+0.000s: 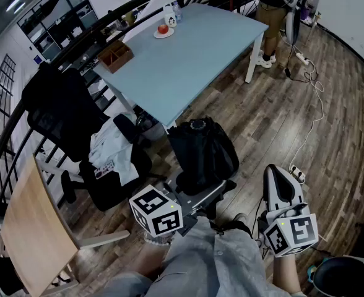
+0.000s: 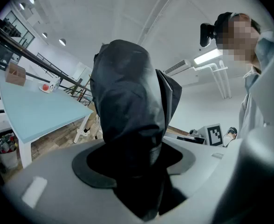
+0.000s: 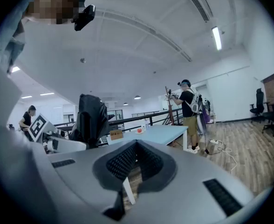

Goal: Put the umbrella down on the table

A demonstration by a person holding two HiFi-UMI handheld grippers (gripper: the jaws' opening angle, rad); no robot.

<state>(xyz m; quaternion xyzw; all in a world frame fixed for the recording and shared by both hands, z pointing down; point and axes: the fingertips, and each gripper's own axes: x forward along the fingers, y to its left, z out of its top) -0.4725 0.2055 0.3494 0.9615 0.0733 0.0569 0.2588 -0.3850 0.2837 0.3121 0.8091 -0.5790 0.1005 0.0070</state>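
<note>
**Black folded fabric umbrella point(image 1: 202, 148) clamped in the left hand-held gripper point(image 1: 200, 190) at centre frame, well apart from the light-blue rectangular surface point(image 1: 188, 67).**

The jaws are closed on bunched canopy, so a slip may be expected if only loose cloth is pinched. The right hand-held gripper point(image 3: 136, 164), jaws apart and empty, lends no support. The black office chair point(image 1: 64, 104) at centre left could be snagged in passing. The brown wooden box point(image 1: 117, 60) and white plate point(image 1: 169, 34) at upper centre could be knocked.
</note>
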